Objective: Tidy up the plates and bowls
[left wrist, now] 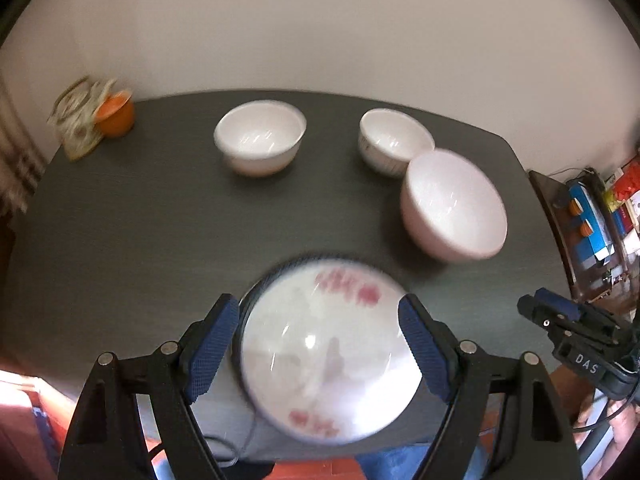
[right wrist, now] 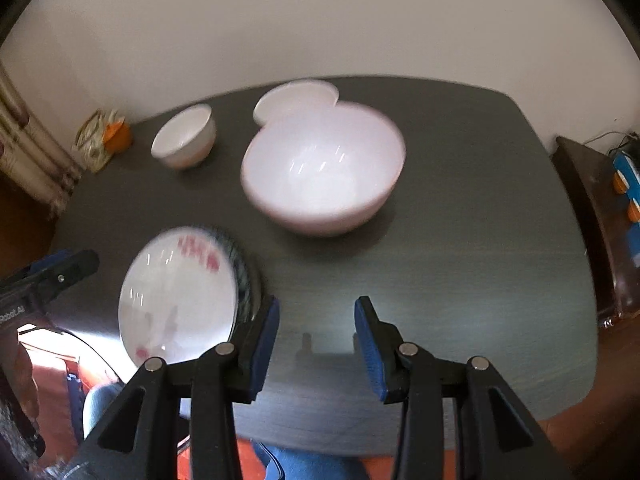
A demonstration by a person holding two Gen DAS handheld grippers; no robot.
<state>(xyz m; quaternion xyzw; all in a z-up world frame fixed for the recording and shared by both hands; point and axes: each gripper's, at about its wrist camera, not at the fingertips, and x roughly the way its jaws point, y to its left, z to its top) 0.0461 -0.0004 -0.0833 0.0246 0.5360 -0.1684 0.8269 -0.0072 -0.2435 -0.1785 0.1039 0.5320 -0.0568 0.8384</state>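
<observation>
A white plate with red flowers (left wrist: pixel 328 352) lies on a dark-rimmed plate (right wrist: pixel 245 276) near the front edge of the dark table (left wrist: pixel 160 220). My left gripper (left wrist: pixel 318 320) hovers over this stack, open, its blue pads (left wrist: pixel 216 344) to either side and apart from the rims. Behind stand three white bowls: a mid-sized one (left wrist: pixel 260 140), a small one (left wrist: pixel 394 140) and a large one (left wrist: pixel 454 204). To the right of the plates, my right gripper (right wrist: pixel 318 346) is open over bare table, with nothing between its fingers. The large bowl (right wrist: pixel 324 168) lies beyond it.
An orange cup (left wrist: pixel 116 114) and a patterned packet (left wrist: pixel 78 120) sit at the back left corner. A brown side table (left wrist: pixel 560 216) with boxes stands to the right. A pale wall closes the far side. A person's blue-clad legs show below the front edge.
</observation>
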